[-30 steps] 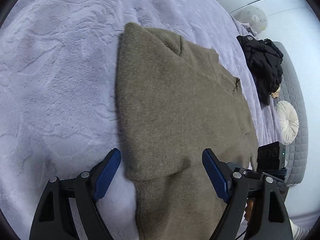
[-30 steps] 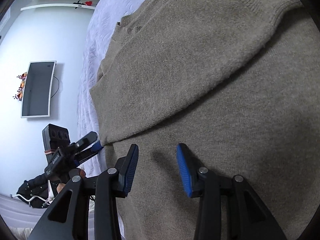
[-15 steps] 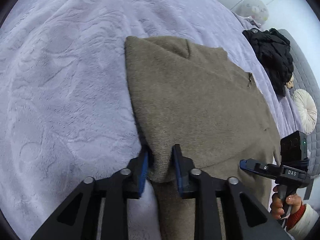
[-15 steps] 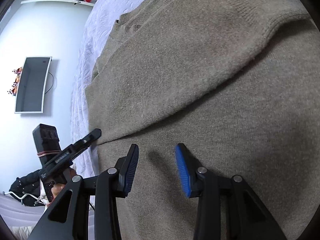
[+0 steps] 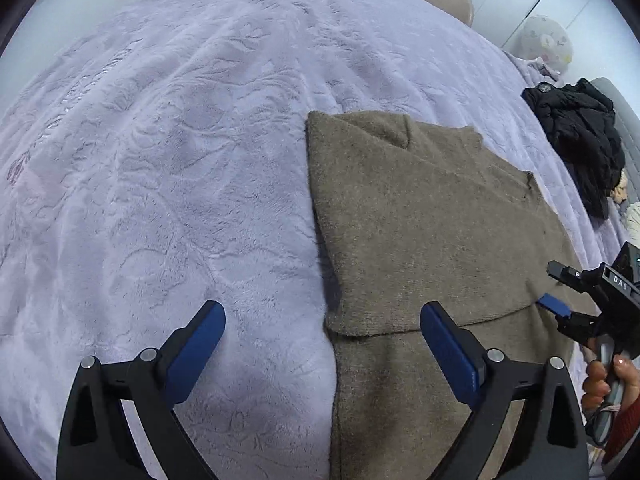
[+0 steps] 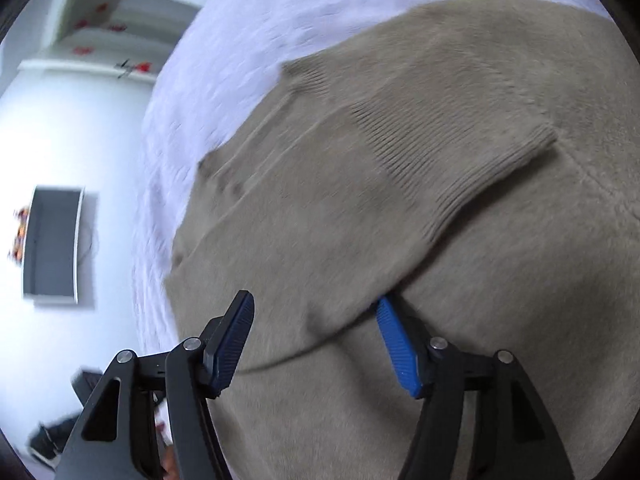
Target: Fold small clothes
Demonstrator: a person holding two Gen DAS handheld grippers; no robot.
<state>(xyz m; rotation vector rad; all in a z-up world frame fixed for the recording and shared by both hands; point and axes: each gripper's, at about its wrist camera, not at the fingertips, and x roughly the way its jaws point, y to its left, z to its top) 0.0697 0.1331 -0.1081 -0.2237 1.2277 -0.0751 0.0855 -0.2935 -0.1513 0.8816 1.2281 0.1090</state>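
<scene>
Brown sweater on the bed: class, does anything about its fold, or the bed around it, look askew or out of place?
The sweater lies flat, folded edges fairly straight. A crumpled black garment sits heaped at the bedspread's far edge, unfolded.

The left wrist camera looks steeply down over its fingers at the bed (image 5: pixel 160 160) and sweater (image 5: pixel 420 220). The right wrist camera sits closer, seemingly lower, blurred, facing left. Both share the sweater's fold.

Left gripper (image 5: pixel 323 344) gapes wide, opening; right gripper (image 6: pixel 316 340) — blurred — seemingly opening too, both angled down.
</scene>
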